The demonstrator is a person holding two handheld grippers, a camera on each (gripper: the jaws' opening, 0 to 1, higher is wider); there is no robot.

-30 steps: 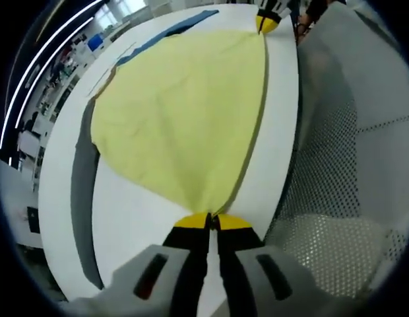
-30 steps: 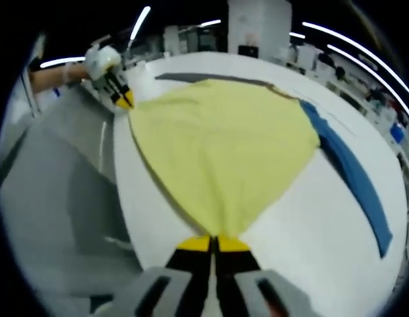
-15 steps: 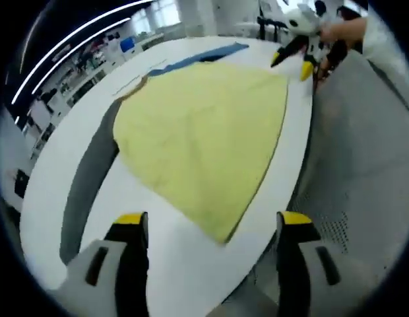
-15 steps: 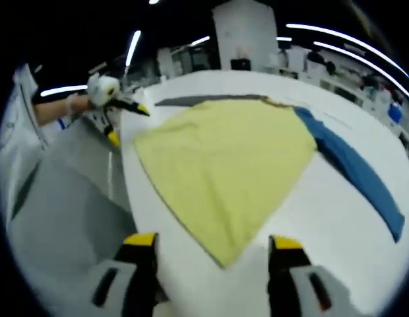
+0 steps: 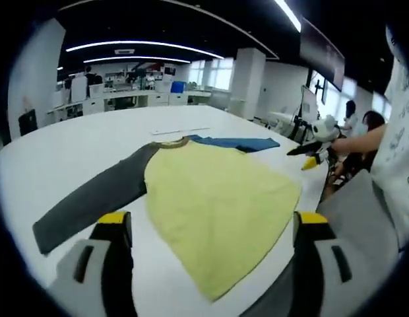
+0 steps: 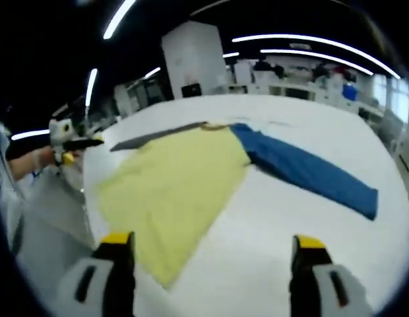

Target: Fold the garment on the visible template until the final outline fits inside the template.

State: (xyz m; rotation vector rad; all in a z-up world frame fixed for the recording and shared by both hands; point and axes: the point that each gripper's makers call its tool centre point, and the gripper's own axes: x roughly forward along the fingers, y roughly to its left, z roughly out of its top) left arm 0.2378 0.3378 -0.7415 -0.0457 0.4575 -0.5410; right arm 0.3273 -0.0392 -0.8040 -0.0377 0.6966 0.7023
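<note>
A raglan shirt lies flat on the white table [image 5: 72,152], with its yellow body [image 5: 211,198], a grey sleeve [image 5: 92,198] and a blue sleeve [image 5: 237,142]. My left gripper [image 5: 213,221] hovers open above the near hem, touching nothing. In the left gripper view, a hand at the far right holds the right gripper [image 5: 310,155] off the shirt's corner. In the right gripper view, the yellow body [image 6: 171,191], blue sleeve [image 6: 303,172] and grey sleeve [image 6: 152,137] spread out ahead. My right gripper [image 6: 213,241] is open and holds nothing. The left gripper [image 6: 69,145] shows at the left edge.
The table's rounded edge [image 5: 270,284] runs just beyond the hem. A person's grey clothing [image 5: 363,218] stands close at the right. Desks and people [image 5: 125,86] fill the room behind. Bare white table [image 6: 277,224] lies between the hem and the blue sleeve.
Both grippers were shut on the hem corners one second ago. They have let go, opened wide and pulled up and back. The shirt now lies loose on the table.
</note>
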